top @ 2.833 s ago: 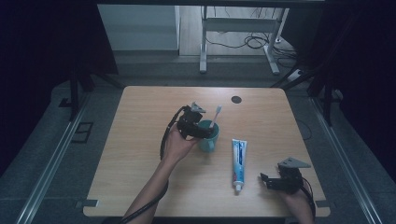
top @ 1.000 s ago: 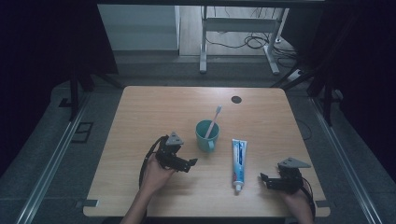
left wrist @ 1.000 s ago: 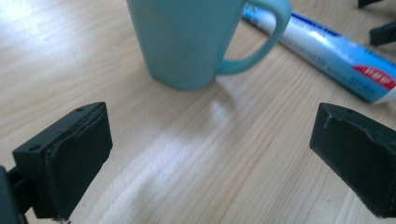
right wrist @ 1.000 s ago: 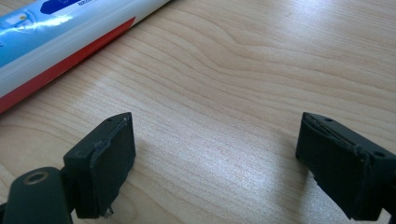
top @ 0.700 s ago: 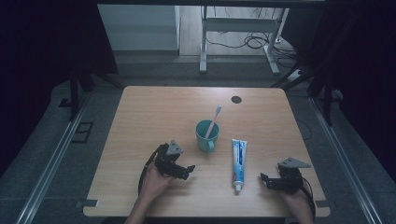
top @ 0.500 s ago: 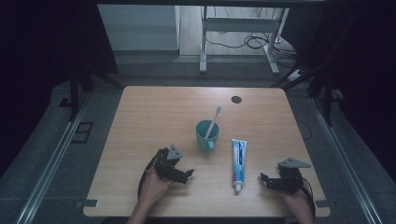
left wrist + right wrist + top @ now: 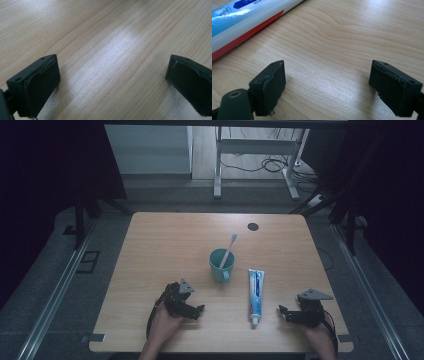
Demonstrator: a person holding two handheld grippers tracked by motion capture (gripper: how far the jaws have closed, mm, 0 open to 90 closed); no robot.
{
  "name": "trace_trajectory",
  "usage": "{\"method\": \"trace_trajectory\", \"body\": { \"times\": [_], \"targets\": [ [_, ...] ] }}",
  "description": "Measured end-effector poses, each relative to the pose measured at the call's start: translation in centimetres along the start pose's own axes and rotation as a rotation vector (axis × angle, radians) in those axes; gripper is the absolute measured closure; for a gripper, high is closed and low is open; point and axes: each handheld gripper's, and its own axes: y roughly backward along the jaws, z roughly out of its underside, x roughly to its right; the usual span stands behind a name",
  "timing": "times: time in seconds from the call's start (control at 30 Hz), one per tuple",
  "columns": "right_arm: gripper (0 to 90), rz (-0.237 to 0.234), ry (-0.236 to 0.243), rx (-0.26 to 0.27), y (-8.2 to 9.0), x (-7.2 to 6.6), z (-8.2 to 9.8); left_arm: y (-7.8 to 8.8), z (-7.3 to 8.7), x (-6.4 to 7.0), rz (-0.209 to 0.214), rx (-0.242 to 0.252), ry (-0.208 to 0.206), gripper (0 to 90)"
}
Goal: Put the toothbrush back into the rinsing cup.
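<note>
A teal cup (image 7: 221,265) stands in the middle of the wooden table (image 7: 165,240) with a white toothbrush (image 7: 230,246) leaning in it. To its right a toothpaste tube (image 7: 255,291) lies flat, cap toward the near edge. My left gripper (image 7: 198,309) rests low near the front edge, left of the cup, open over bare wood (image 7: 113,61). My right gripper (image 7: 283,312) sits right of the tube's cap end and is open. Its jaws have just closed a little with nothing between them (image 7: 328,66). The tube (image 7: 244,17) lies beyond its left jaw.
A small dark round hole cover (image 7: 253,226) sits near the table's far right. Dark floor and metal rails flank the table, and a desk frame (image 7: 250,150) with cables stands beyond the far edge.
My left gripper has left the cup, come back toward the near edge and sunk to the table. The toothbrush stays in the cup. The right gripper has kept its place.
</note>
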Motion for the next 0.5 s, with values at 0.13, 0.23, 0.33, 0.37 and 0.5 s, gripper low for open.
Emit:
{"method": "trace_trajectory", "body": {
  "times": [0.13, 0.23, 0.33, 0.37, 0.5],
  "targets": [
    [17.7, -0.006, 0.004, 0.006, 0.07, 0.0, 0.04, 0.01, 0.03, 0.01, -0.002, 0.002, 0.002, 0.0],
    [20.3, -0.013, 0.006, 0.01, 0.17, 0.01, 0.08, 0.01, 0.03, 0.0, -0.002, 0.002, 0.002, 0.0],
    [24.2, -0.017, 0.004, 0.013, 0.3, 0.12, 0.1, 0.03, 0.04, 0.0, -0.004, 0.004, 0.004, 0.2],
    [25.5, -0.022, -0.003, 0.013, 0.36, 0.18, 0.08, 0.03, 0.04, 0.0, -0.005, 0.004, 0.004, 0.4],
    [30.1, -0.05, -0.023, 0.008, 0.52, 0.27, -0.06, 0.03, 0.04, 0.0, -0.005, 0.004, 0.004, 0.4]
  ]
}}
